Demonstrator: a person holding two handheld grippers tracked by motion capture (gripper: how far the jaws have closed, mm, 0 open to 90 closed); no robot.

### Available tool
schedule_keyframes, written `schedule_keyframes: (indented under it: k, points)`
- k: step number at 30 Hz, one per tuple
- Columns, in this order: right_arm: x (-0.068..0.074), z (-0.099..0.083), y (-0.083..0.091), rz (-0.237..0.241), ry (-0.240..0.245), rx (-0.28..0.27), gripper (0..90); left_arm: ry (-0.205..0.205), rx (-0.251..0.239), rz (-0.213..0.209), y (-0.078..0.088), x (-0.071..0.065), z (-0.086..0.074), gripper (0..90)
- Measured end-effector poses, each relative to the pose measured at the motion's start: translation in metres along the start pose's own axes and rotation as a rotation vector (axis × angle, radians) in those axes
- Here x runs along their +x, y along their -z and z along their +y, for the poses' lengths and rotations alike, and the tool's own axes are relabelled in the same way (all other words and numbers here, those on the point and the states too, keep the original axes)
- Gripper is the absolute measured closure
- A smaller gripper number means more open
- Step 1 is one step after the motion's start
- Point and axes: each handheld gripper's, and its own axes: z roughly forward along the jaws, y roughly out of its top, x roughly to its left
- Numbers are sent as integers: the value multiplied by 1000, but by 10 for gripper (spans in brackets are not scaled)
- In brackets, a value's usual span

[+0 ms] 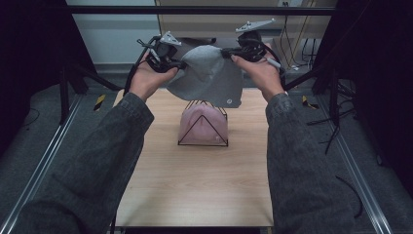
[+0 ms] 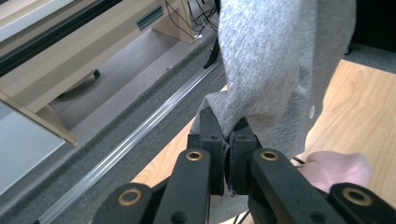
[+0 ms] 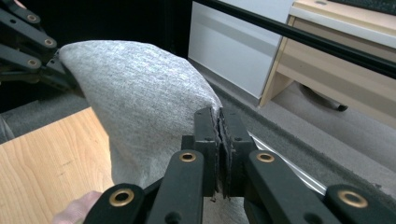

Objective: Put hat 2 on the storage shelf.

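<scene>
While pinched, grey cloth [image 1: 210, 73] between fingers [image 2: 243, 135].

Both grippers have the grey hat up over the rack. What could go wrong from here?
1. Both grips are thin: the left gripper and right gripper each pinch only the edge of the grey hat, so it may slip free.
2. The hat's hanging hem is close above the wire rack and could snag it.
3. The rack looks light; a snag might drag it and the pink hat along.
</scene>
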Motion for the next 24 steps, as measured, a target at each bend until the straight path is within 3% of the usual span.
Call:
schedule_keyframes:
  k: [16,24]
  points:
    - [14,-31,-13,36,4,44,871,-6,58,-24,-8,-9,-30,872]
    - [18,-40,-14,38,3,47,872,5,62,-36,-11,-14,-40,872]
